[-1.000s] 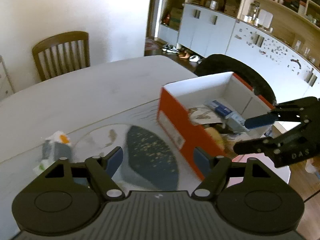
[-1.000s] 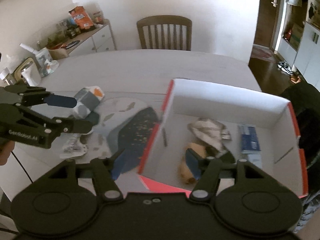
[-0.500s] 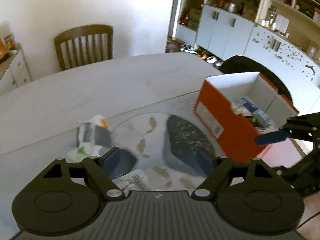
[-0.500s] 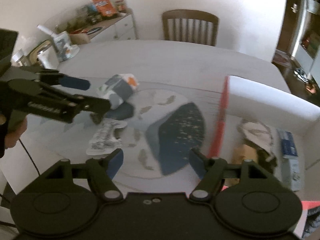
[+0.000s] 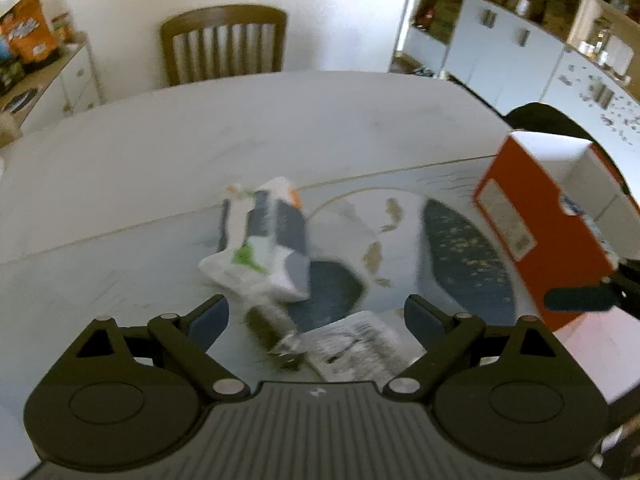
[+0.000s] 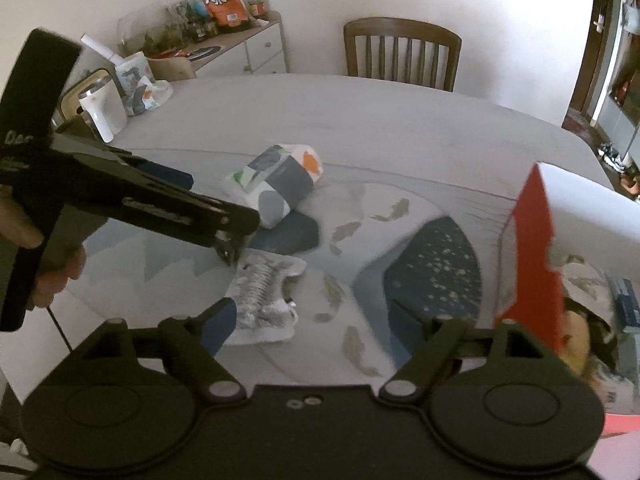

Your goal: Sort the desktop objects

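- Background, left wrist view: a pale table (image 5: 280, 120) with a patterned grey-blue mat (image 5: 460, 248) on its near part, a wooden chair (image 5: 224, 44) against the wall behind it, and white cupboards with shelves at the right.
- Left wrist view: my left gripper (image 5: 316, 316) has its jaws apart and opening. A crumpled printed wrapper (image 5: 352, 344) lies on the mat between the fingers; neither pad touches it.
- Left wrist view: a soft white pack with grey, green and orange patches (image 5: 264, 248) lies on the mat beyond the wrapper. The picture is blurred here, so I cannot tell whether the two touch.
- Left wrist view: an orange box with a white interior (image 5: 536, 220) stands at the right edge of the mat.
- Right wrist view: my right gripper (image 6: 312, 316) has its jaws apart and opening, with nothing clamped. The wrapper (image 6: 264, 300) lies just beside the left finger.
- Right wrist view: the left gripper (image 6: 208, 216) reaches in from the left, held by a hand (image 6: 44, 256), with its tips over the wrapper's far end.
- Right wrist view: the pack (image 6: 276, 184) lies beyond that gripper. The box (image 6: 536, 248) is at the right, with crumpled paper and a blue item inside.
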`<state>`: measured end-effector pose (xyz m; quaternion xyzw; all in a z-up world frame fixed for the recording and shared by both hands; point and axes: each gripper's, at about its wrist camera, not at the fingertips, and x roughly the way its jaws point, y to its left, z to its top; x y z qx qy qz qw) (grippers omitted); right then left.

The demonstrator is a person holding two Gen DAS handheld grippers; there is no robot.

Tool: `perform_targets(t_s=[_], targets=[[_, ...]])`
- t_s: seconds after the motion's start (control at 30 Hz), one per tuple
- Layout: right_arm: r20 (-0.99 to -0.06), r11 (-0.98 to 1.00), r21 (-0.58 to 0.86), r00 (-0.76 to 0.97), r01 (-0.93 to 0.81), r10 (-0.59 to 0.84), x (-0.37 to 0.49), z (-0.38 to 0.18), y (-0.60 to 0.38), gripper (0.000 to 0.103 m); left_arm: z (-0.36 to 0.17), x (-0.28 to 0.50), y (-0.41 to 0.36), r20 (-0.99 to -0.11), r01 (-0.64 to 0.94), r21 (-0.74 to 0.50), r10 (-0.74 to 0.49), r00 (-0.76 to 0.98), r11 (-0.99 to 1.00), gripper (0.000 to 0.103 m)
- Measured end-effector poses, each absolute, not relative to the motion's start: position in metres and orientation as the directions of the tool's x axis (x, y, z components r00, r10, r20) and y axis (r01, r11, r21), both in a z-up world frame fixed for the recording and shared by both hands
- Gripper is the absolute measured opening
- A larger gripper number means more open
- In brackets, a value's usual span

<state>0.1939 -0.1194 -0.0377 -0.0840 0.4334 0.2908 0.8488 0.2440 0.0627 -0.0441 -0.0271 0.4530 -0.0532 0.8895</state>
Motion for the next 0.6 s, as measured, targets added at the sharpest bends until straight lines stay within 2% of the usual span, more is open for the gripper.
perform_targets(t_s=[0.17,0.6], targets=[[-0.785,0.822,0.055,0.484,-0.567,0.386,0.186,-0.052,-0.086,0.083,-0.056,0.248,0.075,-0.819,0.011,-0.069,-0.063,0.570,0.998,0.095],[-0.807,0.832,-0.004,0.493,-0.555,0.325,0.188,-0.081,-0.043,0.083,-0.078,0.250,0.095,-0.842,-0.043,-0.104,-0.065,0.535,0.994,0.095]])
